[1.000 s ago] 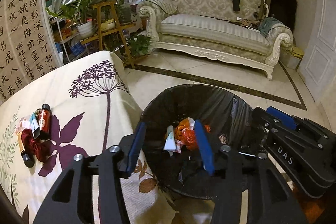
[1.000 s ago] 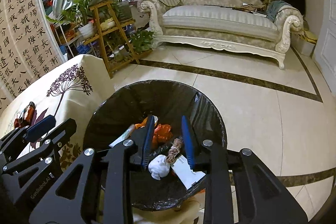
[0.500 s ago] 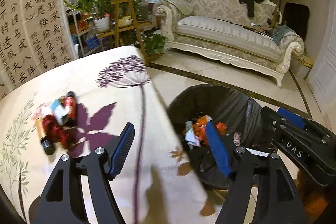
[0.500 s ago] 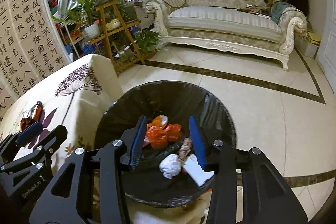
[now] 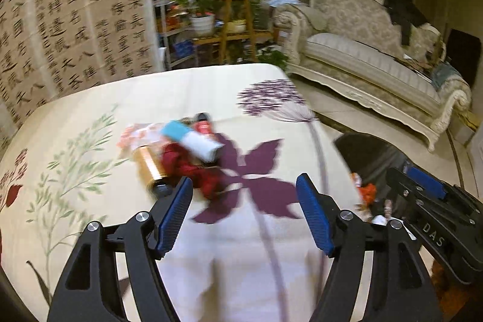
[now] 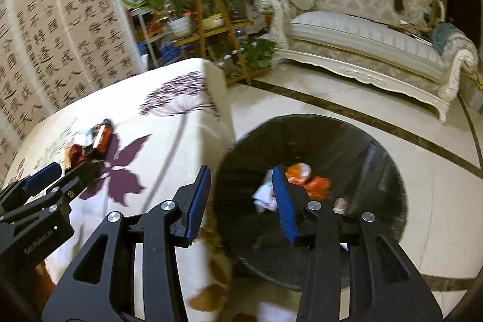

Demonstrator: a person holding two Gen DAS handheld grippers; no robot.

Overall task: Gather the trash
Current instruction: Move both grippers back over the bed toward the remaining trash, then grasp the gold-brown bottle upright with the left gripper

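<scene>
We see the cream cloth-covered surface with purple flower print [image 5: 241, 98] filling most of the left wrist view; beside it on the tiled floor [image 6: 317, 110] sits the round bin lined with a black plastic bag [image 6: 347, 141]. Orange wrappers [image 6: 314, 183] and white crumpled paper [image 6: 264, 195] lie inside the bin.

Our left hand-held gripper [image 5: 244, 219] hangs over the surface, jaws spread wide, nothing between them. Our right hand-held gripper [image 6: 240, 201] is also wide open and empty, straddling the surface edge and the bin rim.

Remaining trash is a small blurred cluster on the surface, just ahead and left of the left hand-held gripper: a crumpled dark red cloth-like wad [image 5: 193, 168], a gold cylindrical tube with black cap [image 5: 151, 168], a white tube with light blue end [image 5: 193, 138] on top, and a red bottle [image 5: 203, 125] behind. All touching or overlapping; finer detail lost to motion blur.
</scene>
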